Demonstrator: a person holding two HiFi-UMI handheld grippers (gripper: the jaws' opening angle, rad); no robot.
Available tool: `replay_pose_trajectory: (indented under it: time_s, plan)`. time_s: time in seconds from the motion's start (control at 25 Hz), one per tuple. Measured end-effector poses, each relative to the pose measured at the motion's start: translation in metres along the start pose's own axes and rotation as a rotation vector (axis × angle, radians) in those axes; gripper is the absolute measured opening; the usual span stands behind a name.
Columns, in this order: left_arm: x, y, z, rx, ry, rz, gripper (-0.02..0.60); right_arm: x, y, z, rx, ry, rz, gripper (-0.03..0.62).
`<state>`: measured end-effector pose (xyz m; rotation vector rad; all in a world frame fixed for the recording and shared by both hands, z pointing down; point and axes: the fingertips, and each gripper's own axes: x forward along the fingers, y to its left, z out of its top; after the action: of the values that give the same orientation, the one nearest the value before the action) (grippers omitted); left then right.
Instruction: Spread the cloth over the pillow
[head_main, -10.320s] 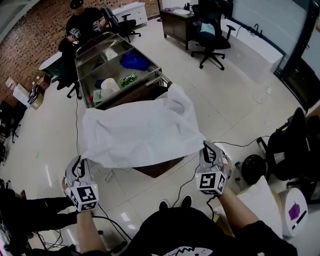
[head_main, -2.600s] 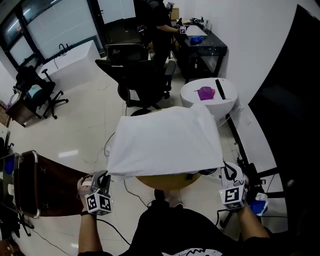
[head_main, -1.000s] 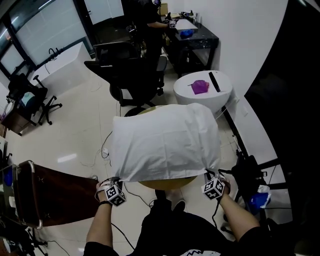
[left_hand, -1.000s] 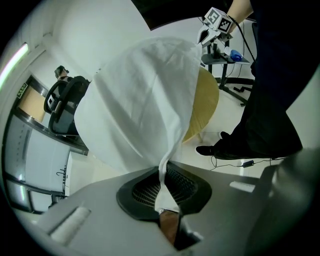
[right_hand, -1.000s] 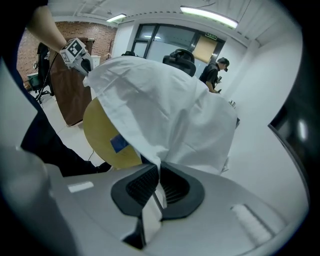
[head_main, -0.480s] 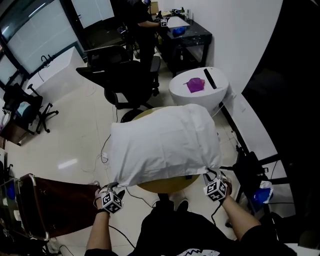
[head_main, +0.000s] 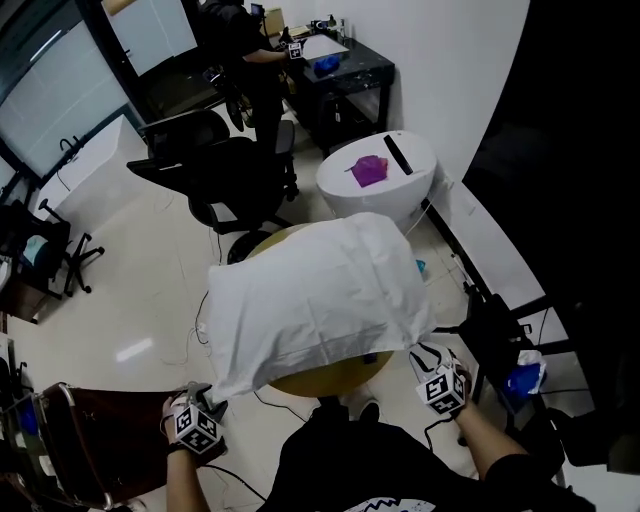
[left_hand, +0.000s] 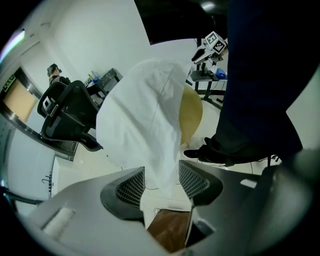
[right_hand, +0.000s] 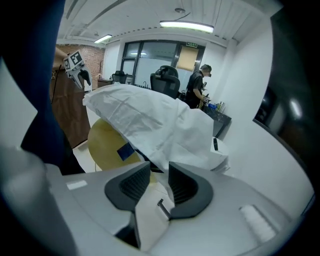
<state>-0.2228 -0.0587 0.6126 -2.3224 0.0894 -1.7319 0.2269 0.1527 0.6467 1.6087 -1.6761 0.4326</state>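
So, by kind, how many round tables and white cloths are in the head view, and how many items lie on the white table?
Round tables: 2, the yellow table and the white table
White cloth: 1
Items on the white table: 2, a purple crumpled item and a black bar
Total: 5

yellow table (head_main: 320, 379) mostly under cloth (head_main: 315, 300), far person (head_main: 236, 40) cut off
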Motion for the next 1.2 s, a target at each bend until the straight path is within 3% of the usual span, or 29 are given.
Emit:
replay_pose_trajectory:
  time_s: [0.16,0.32,0.48,0.64,0.76,0.96,1.08,1.2]
  plan:
    - [-0.035,0.047,0.03,0.061,-0.038,0.08,0.202,-0.014,-0.015,-0.014,0.042,0.02,-0.043,0.127]
    - [-0.043,0.093,0.108,0.147,-0.207,0.155,0.202,-0.021,-0.035,-0.011,0.112,0.019,-0.101,0.127]
    - [-0.035,0.114,0.198,0.257,-0.376,0.144,0.202,-0.026,-0.058,0.016,0.204,-0.035,-0.165,0.127]
    - [-0.03,0.118,0.279,0.374,-0.488,0.054,0.202,-0.029,-0.08,0.035,0.311,-0.073,-0.217,0.127]
    - [-0.022,0.113,0.327,0.504,-0.535,-0.026,0.202,-0.027,-0.089,0.044,0.404,-0.089,-0.213,0.127]
    - [-0.005,0.085,0.405,0.782,-0.54,-0.191,0.202,-0.022,-0.099,0.037,0.566,-0.121,-0.168,0.129]
    - [0.006,0.079,0.454,0.892,-0.534,-0.251,0.202,-0.016,-0.106,0.031,0.602,-0.131,-0.149,0.13]
    - [0.032,0.084,0.493,0.961,-0.473,-0.299,0.202,-0.007,-0.112,0.02,0.642,-0.14,-0.116,0.135]
